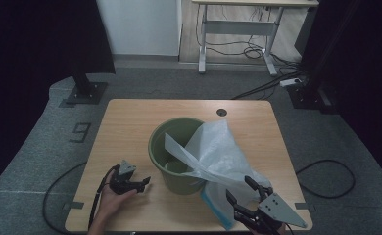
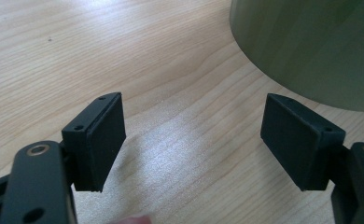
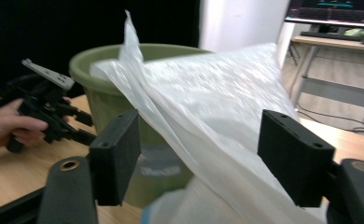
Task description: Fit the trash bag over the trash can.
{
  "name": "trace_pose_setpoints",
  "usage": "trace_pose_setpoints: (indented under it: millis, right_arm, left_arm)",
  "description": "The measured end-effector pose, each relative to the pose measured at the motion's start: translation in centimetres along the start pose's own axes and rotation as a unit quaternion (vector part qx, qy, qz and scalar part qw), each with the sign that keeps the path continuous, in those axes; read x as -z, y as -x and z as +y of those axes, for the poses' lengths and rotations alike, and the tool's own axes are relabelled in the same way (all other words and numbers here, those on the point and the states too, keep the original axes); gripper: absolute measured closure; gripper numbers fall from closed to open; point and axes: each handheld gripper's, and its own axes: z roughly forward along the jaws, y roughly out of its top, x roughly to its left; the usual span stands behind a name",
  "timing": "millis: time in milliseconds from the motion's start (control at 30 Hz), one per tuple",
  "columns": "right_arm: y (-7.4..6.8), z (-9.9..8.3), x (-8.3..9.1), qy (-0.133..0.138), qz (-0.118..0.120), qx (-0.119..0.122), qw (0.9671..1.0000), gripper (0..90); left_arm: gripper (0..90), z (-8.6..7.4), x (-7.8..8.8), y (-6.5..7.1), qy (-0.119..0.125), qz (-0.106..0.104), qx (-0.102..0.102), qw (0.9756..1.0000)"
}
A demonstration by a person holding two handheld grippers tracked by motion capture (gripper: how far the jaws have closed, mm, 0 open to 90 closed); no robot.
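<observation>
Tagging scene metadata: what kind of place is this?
Likely a lab or office recording room: a light wooden table on grey carpet, black curtains at both sides, a height-adjustable desk with loose cables behind.

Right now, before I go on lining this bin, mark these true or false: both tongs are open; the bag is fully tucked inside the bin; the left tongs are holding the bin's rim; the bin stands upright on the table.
1. Both tongs are open. True: the left tongs and the right tongs both stand wide, gripping nothing.
2. The white plastic bag is fully tucked inside the green bin. False: it drapes over the bin's rim and down onto the wooden table.
3. The left tongs hold the bin's rim. False: they sit beside the bin, low over the table, apart from it.
4. The bin stands upright on the table. True.
</observation>
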Motion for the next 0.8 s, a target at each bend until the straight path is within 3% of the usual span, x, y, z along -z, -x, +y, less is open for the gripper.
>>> trace_pose_setpoints:
  millis: [333, 533, 800]
  right_arm:
    - [1.4, -2.5, -0.3, -0.042, -0.026, -0.007, 0.9987, 21.1]
    - [1.5, -4.2, -0.4, -0.062, -0.071, 0.010, 0.9955, 19.0]
    - [2.6, -4.5, -0.6, -0.058, -0.094, 0.006, 0.9939, 20.0]
  left_arm:
    - [22.0, -0.1, 0.0, 0.0, -0.003, -0.003, -0.001, 1.0000]
    - [22.2, -0.1, -0.2, 0.2, -0.007, -0.006, -0.005, 0.9999]
    - [22.4, -0.1, -0.3, 0.2, -0.011, -0.008, -0.007, 0.9999]
